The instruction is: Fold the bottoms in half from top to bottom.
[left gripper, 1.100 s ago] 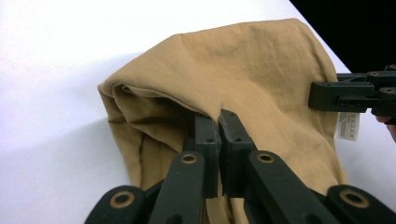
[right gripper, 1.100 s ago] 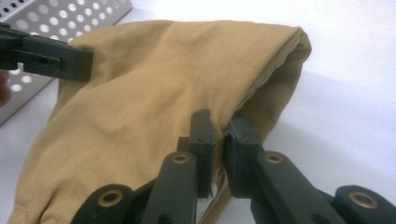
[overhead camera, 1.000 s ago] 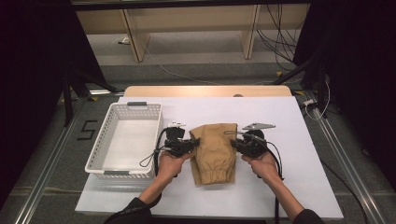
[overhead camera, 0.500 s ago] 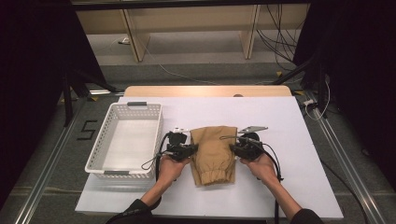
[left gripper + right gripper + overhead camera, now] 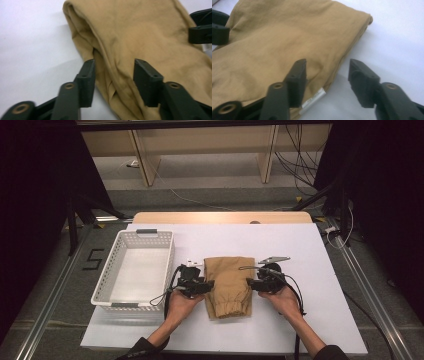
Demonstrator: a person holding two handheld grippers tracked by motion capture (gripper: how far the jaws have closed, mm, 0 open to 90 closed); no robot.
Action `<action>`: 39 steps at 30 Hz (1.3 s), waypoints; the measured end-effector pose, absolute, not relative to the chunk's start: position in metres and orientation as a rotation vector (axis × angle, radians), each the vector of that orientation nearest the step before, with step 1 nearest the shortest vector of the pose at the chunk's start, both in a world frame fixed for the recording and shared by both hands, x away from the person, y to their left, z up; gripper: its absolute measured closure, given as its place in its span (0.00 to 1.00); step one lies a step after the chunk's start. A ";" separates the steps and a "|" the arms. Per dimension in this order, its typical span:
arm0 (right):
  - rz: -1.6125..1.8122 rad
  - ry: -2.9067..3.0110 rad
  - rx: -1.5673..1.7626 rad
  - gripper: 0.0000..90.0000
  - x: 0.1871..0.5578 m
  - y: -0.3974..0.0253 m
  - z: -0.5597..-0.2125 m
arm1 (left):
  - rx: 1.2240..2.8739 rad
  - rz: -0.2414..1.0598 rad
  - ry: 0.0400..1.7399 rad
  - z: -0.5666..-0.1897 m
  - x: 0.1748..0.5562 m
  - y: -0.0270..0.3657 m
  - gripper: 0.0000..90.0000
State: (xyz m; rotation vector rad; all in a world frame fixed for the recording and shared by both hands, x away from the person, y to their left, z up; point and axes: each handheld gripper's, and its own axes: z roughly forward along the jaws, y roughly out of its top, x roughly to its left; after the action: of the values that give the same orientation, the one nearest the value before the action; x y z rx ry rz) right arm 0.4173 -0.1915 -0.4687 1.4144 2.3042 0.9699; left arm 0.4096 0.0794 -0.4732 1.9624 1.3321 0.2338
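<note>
A folded tan garment (image 5: 229, 279) with a gathered cuff at its near end lies in the middle of the white table. My left gripper (image 5: 206, 285) is at its left edge, open, with the jaws astride the folded edge of the cloth (image 5: 117, 50). At the garment's right edge my right gripper (image 5: 251, 284) is open too, one jaw over the cloth (image 5: 287, 40) and the other over bare table. A small white label (image 5: 314, 98) pokes out from under that edge.
A white plastic basket (image 5: 107, 275) stands empty on the left of the table, close to my left hand. Bare white table (image 5: 320, 270) stretches to the right and behind the garment. Beyond the far edge are wooden shelf legs and cables on the floor.
Both grippers slid a little toward me along the garment's sides, down to its middle. The garment lies as before.
</note>
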 end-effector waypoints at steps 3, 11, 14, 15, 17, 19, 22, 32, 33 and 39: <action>0.968 2.296 1.459 0.48 0.418 -0.193 -0.470 | 1.946 0.195 1.380 -0.478 0.412 0.083 0.49; 0.947 2.336 1.517 0.53 0.422 -0.183 -0.479 | 1.934 0.111 1.387 -0.484 0.415 0.087 0.57; 0.950 2.343 1.524 0.57 0.421 -0.182 -0.479 | 1.936 0.094 1.367 -0.486 0.414 0.086 0.66; 0.962 2.347 1.535 0.63 0.421 -0.182 -0.479 | 1.942 0.092 1.358 -0.487 0.413 0.086 0.71; 0.983 2.358 1.549 0.71 0.420 -0.182 -0.480 | 1.945 0.093 1.352 -0.488 0.412 0.085 0.78; 0.978 2.360 1.549 0.78 0.420 -0.181 -0.480 | 1.949 0.073 1.349 -0.488 0.413 0.086 0.84; 0.992 2.355 1.557 0.87 0.419 -0.182 -0.479 | 1.948 0.060 1.341 -0.489 0.413 0.086 0.91; 1.033 2.416 1.567 0.92 0.397 -0.191 -0.473 | 1.981 0.005 1.297 -0.488 0.397 0.088 0.94; 1.032 2.424 1.562 0.92 0.394 -0.192 -0.472 | 1.991 0.007 1.286 -0.487 0.394 0.087 0.94; 1.035 2.449 1.557 0.92 0.370 -0.195 -0.471 | 2.030 -0.017 1.247 -0.486 0.373 0.087 0.93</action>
State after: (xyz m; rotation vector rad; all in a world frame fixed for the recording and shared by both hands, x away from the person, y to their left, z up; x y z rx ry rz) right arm 0.3696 -0.1947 -0.4711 1.5573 2.4485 1.0348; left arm 0.3729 0.0873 -0.4862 2.0302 1.2467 -0.0169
